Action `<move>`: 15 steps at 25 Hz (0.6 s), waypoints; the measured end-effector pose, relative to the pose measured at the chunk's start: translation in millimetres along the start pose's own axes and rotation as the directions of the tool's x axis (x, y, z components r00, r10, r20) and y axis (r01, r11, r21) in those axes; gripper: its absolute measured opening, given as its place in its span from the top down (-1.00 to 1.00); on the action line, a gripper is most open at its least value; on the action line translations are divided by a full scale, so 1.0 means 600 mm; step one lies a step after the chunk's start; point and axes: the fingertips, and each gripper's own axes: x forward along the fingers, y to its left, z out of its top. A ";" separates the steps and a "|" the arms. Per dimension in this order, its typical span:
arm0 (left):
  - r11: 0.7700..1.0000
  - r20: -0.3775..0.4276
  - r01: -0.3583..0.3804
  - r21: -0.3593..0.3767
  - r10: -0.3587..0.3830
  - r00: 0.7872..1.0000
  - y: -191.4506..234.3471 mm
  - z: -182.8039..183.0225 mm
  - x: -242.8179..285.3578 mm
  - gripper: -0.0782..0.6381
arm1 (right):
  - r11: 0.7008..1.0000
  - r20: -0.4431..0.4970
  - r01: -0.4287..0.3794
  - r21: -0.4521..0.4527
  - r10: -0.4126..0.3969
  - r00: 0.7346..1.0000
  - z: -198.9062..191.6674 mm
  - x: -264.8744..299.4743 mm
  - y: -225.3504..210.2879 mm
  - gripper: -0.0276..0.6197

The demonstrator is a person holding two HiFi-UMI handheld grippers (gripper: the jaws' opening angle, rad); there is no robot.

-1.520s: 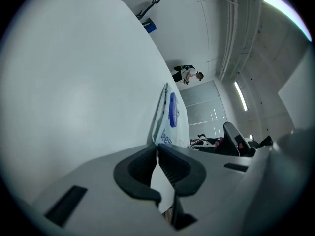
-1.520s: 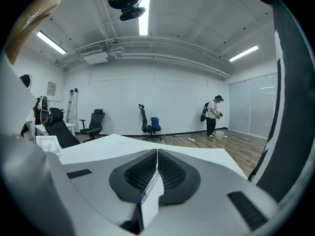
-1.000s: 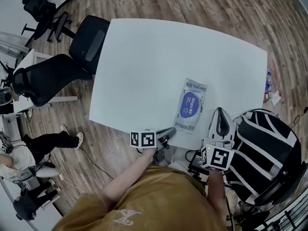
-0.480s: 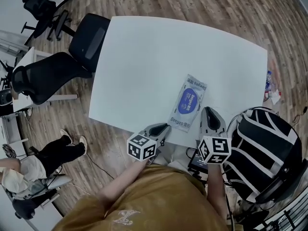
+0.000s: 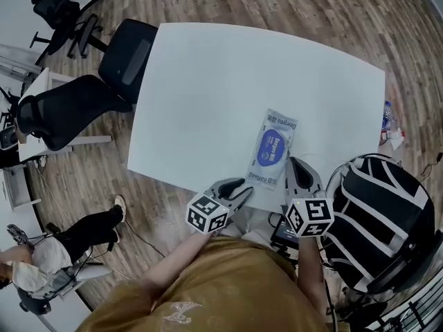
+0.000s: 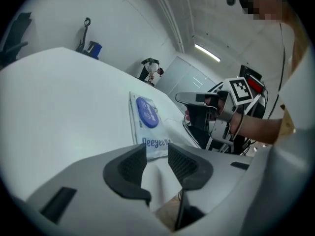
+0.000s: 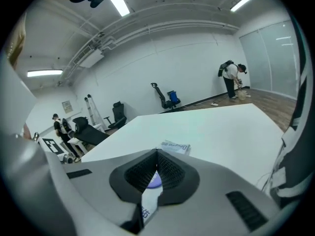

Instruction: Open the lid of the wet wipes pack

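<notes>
The wet wipes pack (image 5: 271, 151) lies flat near the front edge of the desk (image 5: 221, 75), where it was a second ago, and its blue oval lid (image 5: 271, 149) is still closed. What has changed is around it. The right gripper (image 5: 295, 163) has come in from the right and lower, so its tip now sits at the pack's near right corner; whether it touches the film cannot be told. The left gripper (image 5: 243, 184) has rolled about its own axis, so its marker cube (image 5: 208, 213) now shows a tilted corner instead of a flat face, and its tip points at the pack's near left corner. The pack is a long rectangle of glossy, pale, crinkled film with blue lettering at both ends, on a smooth matte white desk top. Both grippers are grey plastic shells with black ribbed pads. In the left gripper view the pads stand apart with nothing between them, and the pack's near end shows just beyond. In the right gripper view the pads are pressed together at their tips. Both forearms reach forward from an ochre shirt (image 5: 221, 289), the grippers angled downward.
</notes>
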 end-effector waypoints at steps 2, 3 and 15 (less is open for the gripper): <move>0.994 0.011 -0.032 0.107 0.031 0.999 -0.001 0.022 0.006 0.66 | 1.000 -0.014 -0.025 0.004 0.025 1.000 -0.006 0.005 0.007 0.89; 0.986 0.021 -0.048 0.158 0.045 0.999 -0.001 0.035 0.010 0.76 | 1.000 -0.022 -0.026 0.010 0.026 0.999 -0.009 0.008 0.008 0.89; 0.820 -0.049 -0.092 0.565 0.145 0.988 -0.009 0.060 0.094 0.76 | 0.990 -0.228 0.035 0.138 -0.002 0.974 -0.069 0.064 -0.016 0.88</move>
